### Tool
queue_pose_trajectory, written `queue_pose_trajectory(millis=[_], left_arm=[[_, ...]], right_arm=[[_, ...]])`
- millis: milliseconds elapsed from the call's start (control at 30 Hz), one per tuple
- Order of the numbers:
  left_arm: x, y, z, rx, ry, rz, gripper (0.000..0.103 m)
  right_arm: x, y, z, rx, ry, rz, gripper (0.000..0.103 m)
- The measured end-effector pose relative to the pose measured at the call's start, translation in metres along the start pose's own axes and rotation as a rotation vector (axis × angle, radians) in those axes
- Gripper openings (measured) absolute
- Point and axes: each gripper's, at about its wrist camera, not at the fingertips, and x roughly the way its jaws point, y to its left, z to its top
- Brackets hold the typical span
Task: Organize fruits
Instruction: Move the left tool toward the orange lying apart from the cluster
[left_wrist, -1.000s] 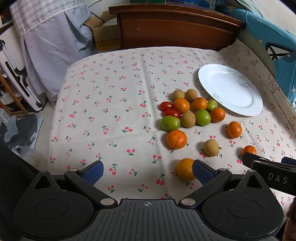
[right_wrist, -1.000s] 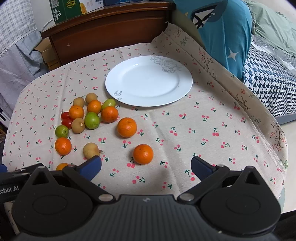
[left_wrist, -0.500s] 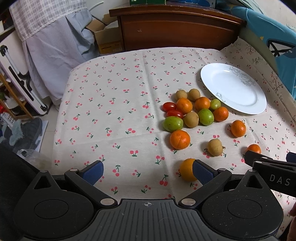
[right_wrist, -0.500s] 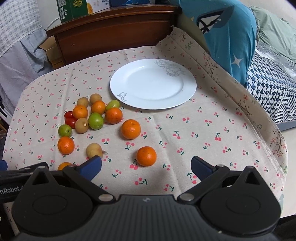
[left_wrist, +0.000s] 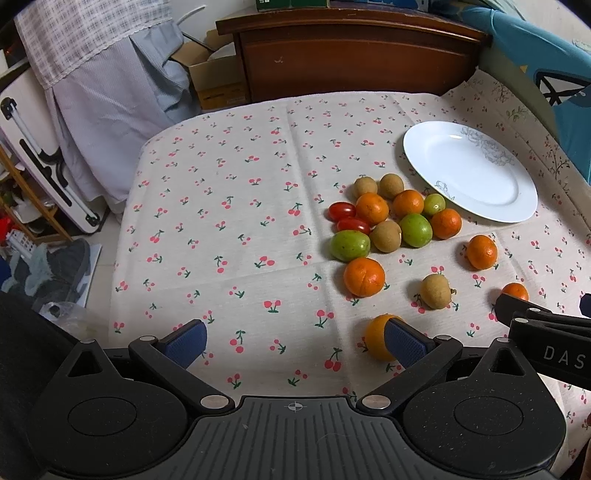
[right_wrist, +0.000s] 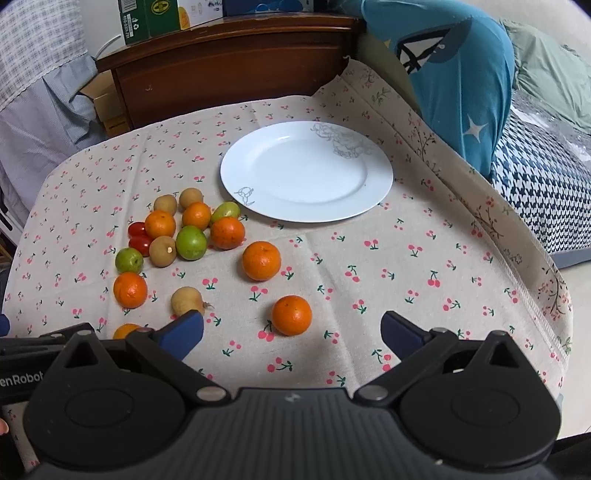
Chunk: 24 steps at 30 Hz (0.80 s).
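Right wrist: my right claw (right_wrist: 291, 328) gapes wide, empty, like my left claw (left_wrist: 293, 341). The orange (right_wrist: 291, 315) ahead is light, round, rolls; grip its middle gently.

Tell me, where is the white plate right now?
The white plate sits bare at the far right of the cherry-print tablecloth, just beyond the cluster of fruit; a small green fruit lies nearest its rim.

Soft, even indoor light falls from above, leaving faint short shadows under the fruit ahead of each gripper and a small glare on the white plate (left_wrist: 476, 177), while fisheye bending curves the desk (right_wrist: 424, 266) edges, corners go black, and focus stays sharp throughout.
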Motion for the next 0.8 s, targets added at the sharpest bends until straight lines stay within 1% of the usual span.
queue_pose_trajectory(millis=[233,467,667,800], left_arm=[[-0.001,-0.001,0.0,0.011,-0.006,0.0,0.103],[0.0,-0.002,-0.001,0.022,-0.006,-0.016,0.103],[-0.001,0.004,-0.003,0.012,-0.011,-0.066,0.103],[-0.002,0.013,-0.007,-0.002,-0.031,-0.117,0.103]], right_arm=[[0.0,0.0,-0.001,-0.005,-0.006,-0.004,0.101],[-0.001,-0.001,-0.003,-0.005,-0.021,-0.006,0.101],[-0.007,-0.01,-0.005,-0.006,-0.041,0.031,0.101],[-0.016,-0.027,-0.006,0.049,-0.053,0.052,0.101]])
